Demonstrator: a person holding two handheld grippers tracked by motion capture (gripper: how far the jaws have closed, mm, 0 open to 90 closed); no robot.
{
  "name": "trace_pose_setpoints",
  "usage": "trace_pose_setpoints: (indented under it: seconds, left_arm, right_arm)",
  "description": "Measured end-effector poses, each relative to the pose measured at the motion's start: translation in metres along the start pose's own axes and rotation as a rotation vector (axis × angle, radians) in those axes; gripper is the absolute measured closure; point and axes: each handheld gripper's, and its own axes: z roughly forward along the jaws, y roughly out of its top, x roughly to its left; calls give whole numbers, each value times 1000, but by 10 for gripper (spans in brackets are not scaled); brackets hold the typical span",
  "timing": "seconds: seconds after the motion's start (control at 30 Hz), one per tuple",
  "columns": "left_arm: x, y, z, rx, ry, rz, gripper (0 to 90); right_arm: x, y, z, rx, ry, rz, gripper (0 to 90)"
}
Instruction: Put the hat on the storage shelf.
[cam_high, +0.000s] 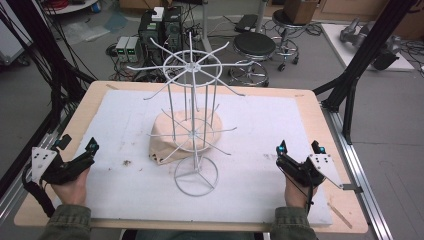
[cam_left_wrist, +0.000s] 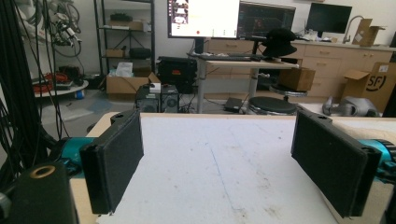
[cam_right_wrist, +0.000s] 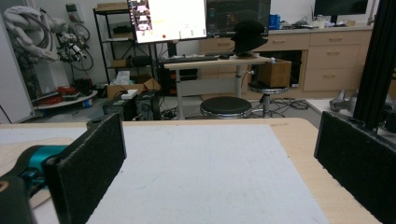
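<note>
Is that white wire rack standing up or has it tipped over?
Upright. The rack stands on its round base on the white mat, its pole vertical, with a beige cloth behind it.

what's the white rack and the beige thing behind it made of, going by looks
Rack: looks like thin metal wire with a matte white coating, judging by its slim rigid spokes and rings. Beige thing: seems soft cloth, since it slumps and folds; the exact fabric is unclear.
</note>
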Motion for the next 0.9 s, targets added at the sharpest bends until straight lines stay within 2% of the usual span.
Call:
trace_pose_setpoints:
  seconds: [0.67,0.77,0.87,0.9]
  left_arm:
    - [-1,0,-1,-13,-4,-3,172]
    - [-2,2,1,-15,-23,9,171]
    - [-3,7,4,-18,-46,-4,166]
    - [-4,10,4,-21,-46,4,166]
  right_arm:
    - [0,0,0,2,5,0,13]
    - [0,0,0,3,7,2,13]
    - [0,0,1,8,12,-2,13]
    - [0,-1,1,8,13,-2,13]
